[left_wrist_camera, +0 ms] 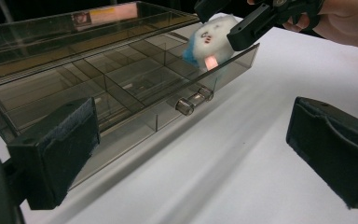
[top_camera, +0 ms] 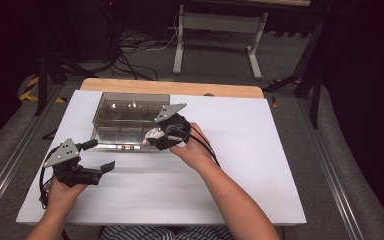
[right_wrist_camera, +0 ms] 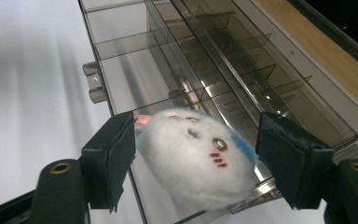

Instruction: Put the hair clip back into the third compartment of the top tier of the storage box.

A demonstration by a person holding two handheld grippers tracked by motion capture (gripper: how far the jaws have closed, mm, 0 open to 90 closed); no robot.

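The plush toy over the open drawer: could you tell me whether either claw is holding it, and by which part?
The white plush toy sits between the right claw's jaws; the left pad touches its side, the right shows a gap. A firm hold cannot be told. The left claw is open on nothing.

The toy (right_wrist_camera: 196,158) between the right gripper (right_wrist_camera: 193,161)'s black pads is white and fluffy — blue patch on one side, pink tab, small pink and dark face marks. Beyond it, the box (right_wrist_camera: 242,74) is smoky clear grey — the table (top_camera: 260,165) white, its far edge pale wood.

plush toy (right_wrist_camera: 196,161) blurred, organizer box (right_wrist_camera: 121,32) cropped
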